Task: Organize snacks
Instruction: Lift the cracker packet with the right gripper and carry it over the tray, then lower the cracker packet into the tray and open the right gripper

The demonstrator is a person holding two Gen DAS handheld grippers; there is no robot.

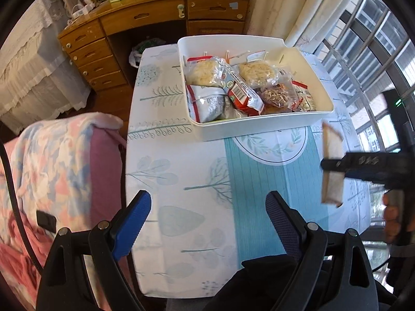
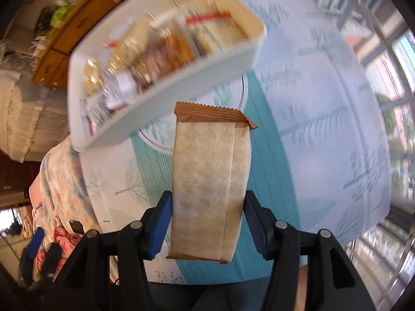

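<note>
A white bin (image 1: 262, 127) stands at the far side of the table, filled with several wrapped snacks (image 1: 228, 88). My right gripper (image 2: 207, 223) is shut on a tan snack packet (image 2: 210, 181) with brown crimped ends, held above the tablecloth short of the white bin (image 2: 160, 119). The left wrist view shows that same packet (image 1: 332, 168) and the right gripper (image 1: 334, 164) at the right edge, in the air. My left gripper (image 1: 207, 223) hangs open over the near part of the table, nothing between its blue fingers (image 1: 135, 220).
The table wears a white and teal cloth with tree prints (image 1: 202, 181). A pink and blue blanket (image 1: 52, 171) covers a seat at the table's left. A wooden desk with drawers (image 1: 145, 23) stands behind. Windows with railings (image 1: 368, 59) are at the right.
</note>
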